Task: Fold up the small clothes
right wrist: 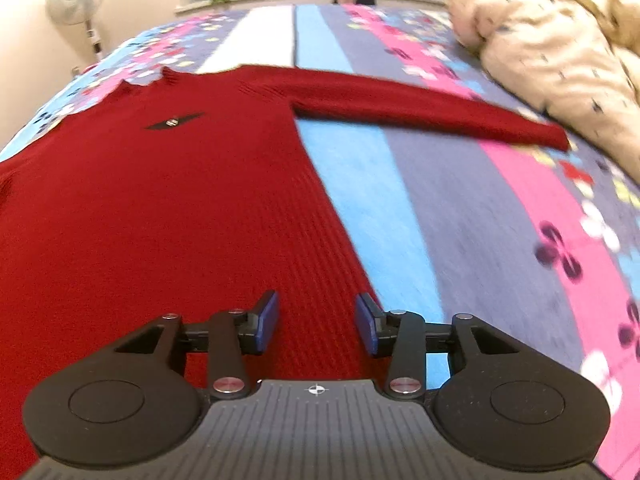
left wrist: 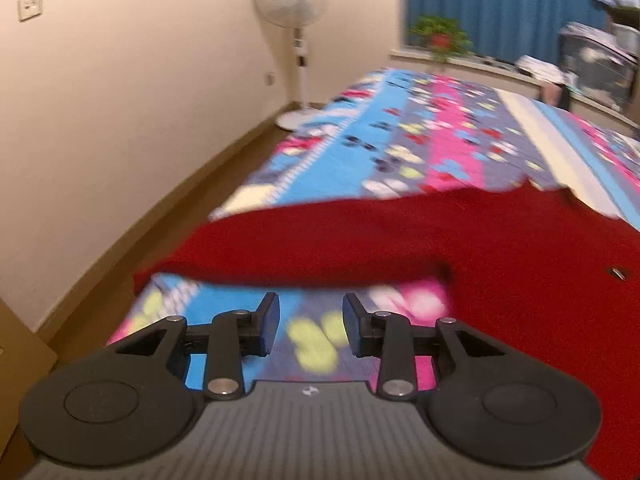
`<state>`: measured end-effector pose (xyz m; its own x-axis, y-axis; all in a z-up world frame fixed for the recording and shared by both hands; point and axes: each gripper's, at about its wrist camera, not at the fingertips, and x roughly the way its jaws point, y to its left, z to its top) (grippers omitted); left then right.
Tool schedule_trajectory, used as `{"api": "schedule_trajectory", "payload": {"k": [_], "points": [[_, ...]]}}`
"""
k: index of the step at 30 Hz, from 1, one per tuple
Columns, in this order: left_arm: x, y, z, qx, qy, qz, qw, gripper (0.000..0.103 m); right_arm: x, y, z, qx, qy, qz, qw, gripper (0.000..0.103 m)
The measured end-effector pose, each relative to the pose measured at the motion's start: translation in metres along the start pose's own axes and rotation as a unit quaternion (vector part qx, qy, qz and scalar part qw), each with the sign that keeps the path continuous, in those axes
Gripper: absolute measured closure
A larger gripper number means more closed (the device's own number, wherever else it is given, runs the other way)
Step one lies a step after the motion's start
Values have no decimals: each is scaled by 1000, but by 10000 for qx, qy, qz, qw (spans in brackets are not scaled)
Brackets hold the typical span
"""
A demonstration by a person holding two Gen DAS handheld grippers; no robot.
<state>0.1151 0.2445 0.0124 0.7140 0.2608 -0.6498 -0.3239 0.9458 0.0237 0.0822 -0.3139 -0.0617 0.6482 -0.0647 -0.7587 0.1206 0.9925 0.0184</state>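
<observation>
1. Where the patterned bedspread point(right wrist: 460, 208) lies, it runs beneath and ahead of both sets of jaws.
2. Red sweater point(right wrist: 160, 200) lies flat, one sleeve out, under the right gripper point(right wrist: 316, 322), jaws released, nothing gripped.
3. Left gripper point(left wrist: 310, 322): jaws released, empty; sweater just ahead.

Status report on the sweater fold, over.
Left gripper open, empty, over bedspread. Right gripper open, empty, above red sweater hem. Sweater flat, sleeves out, unfolded. Nothing blocking.

Red sweater point(right wrist: 160, 208): ribbed knit cloth, soft, matt. Bed sheet point(right wrist: 460, 200): smooth printed cloth. Right gripper point(right wrist: 316, 322): matt black plastic, shiny metal pins.
</observation>
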Motion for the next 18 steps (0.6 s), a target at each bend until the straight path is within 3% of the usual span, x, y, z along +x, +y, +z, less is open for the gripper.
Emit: {"api": "schedule_trajectory", "payload": {"k": [3, 5, 10, 12, 14, 15, 16, 18], "points": [[-25, -7, -39, -38, 217, -551, 9982, 50, -5, -8, -11, -30, 44, -83, 10000, 58], [-32, -10, -68, -128, 547, -984, 9936, 49, -9, -14, -18, -47, 71, -131, 9999, 54], [-27, -22, -117, -153, 1845, -1696, 9680, 49, -15, -30, -32, 188, 243, -42, 9995, 48], [-26, -25, -132, -105, 2180, -1751, 9601, 49, -17, -37, -34, 325, 278, 14, 9991, 48], [-27, -28, -141, 12, 2226, -1624, 9613, 49, -16, -42, -36, 510, 331, 138, 9981, 49], [-28, -30, -142, 97, 2191, -1600, 9625, 51, -17, -44, -37, 558, 334, 187, 9977, 54], [-31, -34, -144, 227, 2138, -1569, 9639, 53, -17, -44, -37, 590, 332, 285, 9973, 70], [-36, -38, -145, 385, 2077, -1549, 9651, 84, -20, -42, -36, 574, 277, 460, 9969, 91]]}}
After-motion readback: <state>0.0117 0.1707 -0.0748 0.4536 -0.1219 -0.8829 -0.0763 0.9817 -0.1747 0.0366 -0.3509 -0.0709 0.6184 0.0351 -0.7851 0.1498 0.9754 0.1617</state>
